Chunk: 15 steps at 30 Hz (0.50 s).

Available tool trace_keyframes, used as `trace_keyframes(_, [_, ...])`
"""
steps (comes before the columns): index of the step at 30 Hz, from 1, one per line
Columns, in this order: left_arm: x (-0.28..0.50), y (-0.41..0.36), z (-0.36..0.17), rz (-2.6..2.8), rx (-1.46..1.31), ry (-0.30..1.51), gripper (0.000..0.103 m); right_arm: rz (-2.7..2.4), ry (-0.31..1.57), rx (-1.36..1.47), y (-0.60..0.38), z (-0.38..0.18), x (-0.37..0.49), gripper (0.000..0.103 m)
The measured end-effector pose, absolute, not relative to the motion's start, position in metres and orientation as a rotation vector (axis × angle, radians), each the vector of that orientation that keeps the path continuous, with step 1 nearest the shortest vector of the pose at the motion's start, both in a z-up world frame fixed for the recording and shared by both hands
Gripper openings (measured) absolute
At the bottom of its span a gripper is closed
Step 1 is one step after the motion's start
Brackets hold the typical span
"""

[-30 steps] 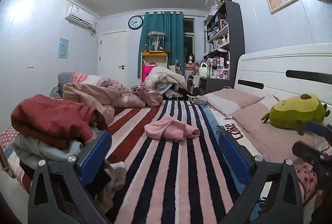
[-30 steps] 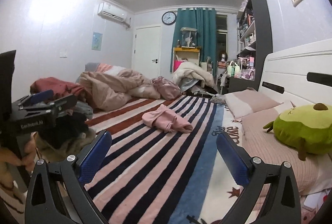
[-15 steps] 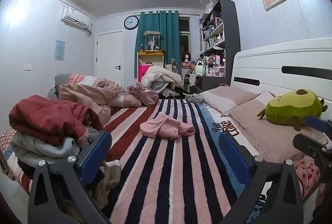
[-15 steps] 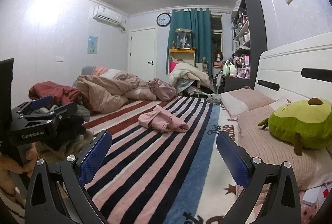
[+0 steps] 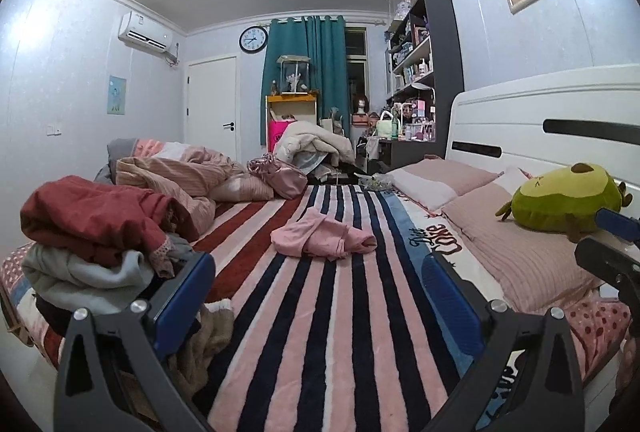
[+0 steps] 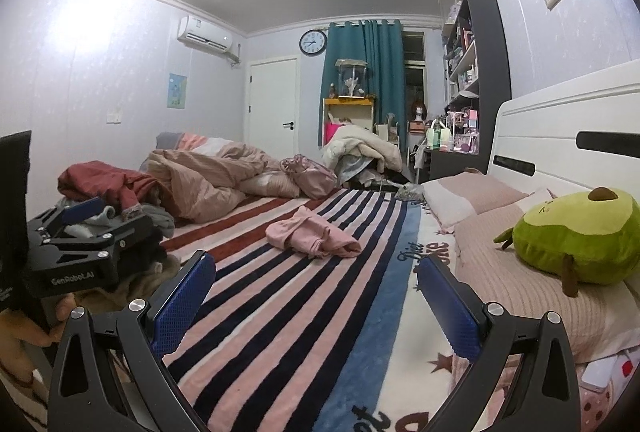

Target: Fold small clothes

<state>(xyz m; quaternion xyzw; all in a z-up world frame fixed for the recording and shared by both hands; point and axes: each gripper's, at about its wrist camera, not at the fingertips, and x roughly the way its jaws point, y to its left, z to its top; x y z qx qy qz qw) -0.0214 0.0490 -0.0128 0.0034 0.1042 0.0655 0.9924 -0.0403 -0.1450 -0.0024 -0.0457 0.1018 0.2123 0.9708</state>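
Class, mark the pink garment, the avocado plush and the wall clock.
pink garment (image 5: 320,240), left wrist view, middle of crumpled cloth
avocado plush (image 6: 576,236), right wrist view, green body
wall clock (image 5: 253,39), left wrist view, face

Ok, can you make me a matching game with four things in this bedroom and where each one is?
Things:
1. pink garment
2. avocado plush toy
3. red garment
4. wall clock

Places:
A. on top of the clothes pile at the bed's left edge
B. on the wall beside the teal curtain
C. in the middle of the striped blanket
D. on the pillows by the headboard

Pairs: 1-C, 2-D, 3-A, 4-B
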Motion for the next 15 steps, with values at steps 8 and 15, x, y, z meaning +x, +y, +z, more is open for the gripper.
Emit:
trace_keyframes(8, [-0.029, 0.040, -0.008, 0.128, 0.021, 0.193, 0.102, 0.445, 0.186, -0.090, -0.144, 0.001, -0.047, 0.101])
trace_keyframes(15, [-0.032, 0.036, -0.006, 0.126, 0.020, 0.184, 0.102, 0.447, 0.199, -0.074, -0.145, -0.001, -0.045, 0.101])
